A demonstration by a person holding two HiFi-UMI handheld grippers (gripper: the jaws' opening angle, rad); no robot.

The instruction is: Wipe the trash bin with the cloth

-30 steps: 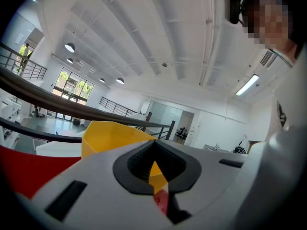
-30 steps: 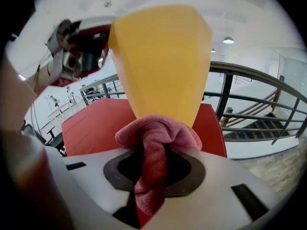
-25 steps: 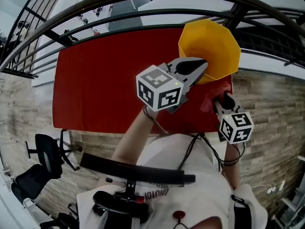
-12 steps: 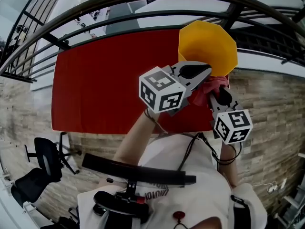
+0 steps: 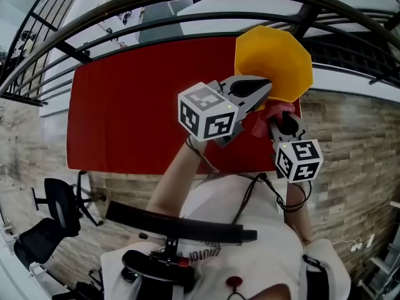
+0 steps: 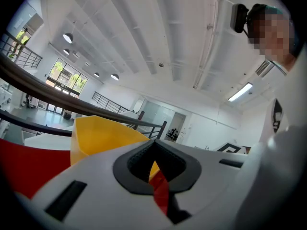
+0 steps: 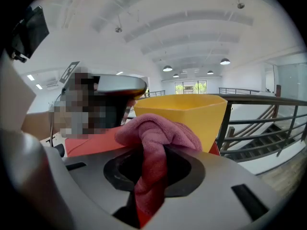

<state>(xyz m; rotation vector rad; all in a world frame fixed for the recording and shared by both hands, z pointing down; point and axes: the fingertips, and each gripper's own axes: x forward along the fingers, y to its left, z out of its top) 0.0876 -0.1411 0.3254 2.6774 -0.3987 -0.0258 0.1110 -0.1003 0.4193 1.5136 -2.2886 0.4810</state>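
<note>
My right claw (image 5: 278,120) grips the cloth (image 7: 158,133) against the near wall of the bin (image 5: 275,61) at one o'clock on the tabletop (image 5: 137,105), so I press flat and stroke slowly, steadying the rim with my closed, empty left claw (image 5: 262,89).

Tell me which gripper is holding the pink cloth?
The right gripper: its jaws pinch the pink cloth, which bunches up above them. The left gripper is shut with nothing in it.

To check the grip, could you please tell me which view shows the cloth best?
The right gripper view: the pink cloth sits centred, pinched in the right gripper. The head view shows only a corner beside the trash bin. The left gripper view doesn't clearly show it.
</note>
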